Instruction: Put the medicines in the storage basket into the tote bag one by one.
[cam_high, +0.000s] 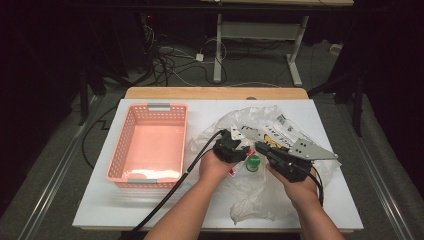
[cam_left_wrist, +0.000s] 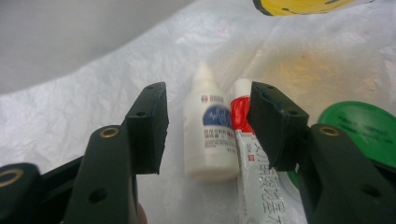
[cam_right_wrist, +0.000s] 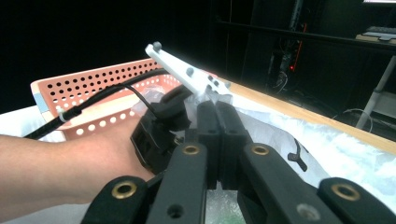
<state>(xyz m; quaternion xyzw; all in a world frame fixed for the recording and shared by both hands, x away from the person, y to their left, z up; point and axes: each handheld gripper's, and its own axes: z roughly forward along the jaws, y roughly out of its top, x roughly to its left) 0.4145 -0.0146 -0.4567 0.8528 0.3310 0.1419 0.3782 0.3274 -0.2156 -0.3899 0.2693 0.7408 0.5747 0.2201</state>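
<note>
Left gripper (cam_left_wrist: 208, 128), jaws spread, is held around the white dropper bottle (cam_left_wrist: 211, 135) at frame centre; the red-capped tube (cam_left_wrist: 247, 154) (touching it) could be pinched along.

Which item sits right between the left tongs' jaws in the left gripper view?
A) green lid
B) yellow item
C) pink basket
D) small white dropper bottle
D: the left tongs stand open around the small white dropper bottle, pads clear of it; the red-and-white tube lies against its side by one jaw, and the green lid sits outside the jaws.
</note>
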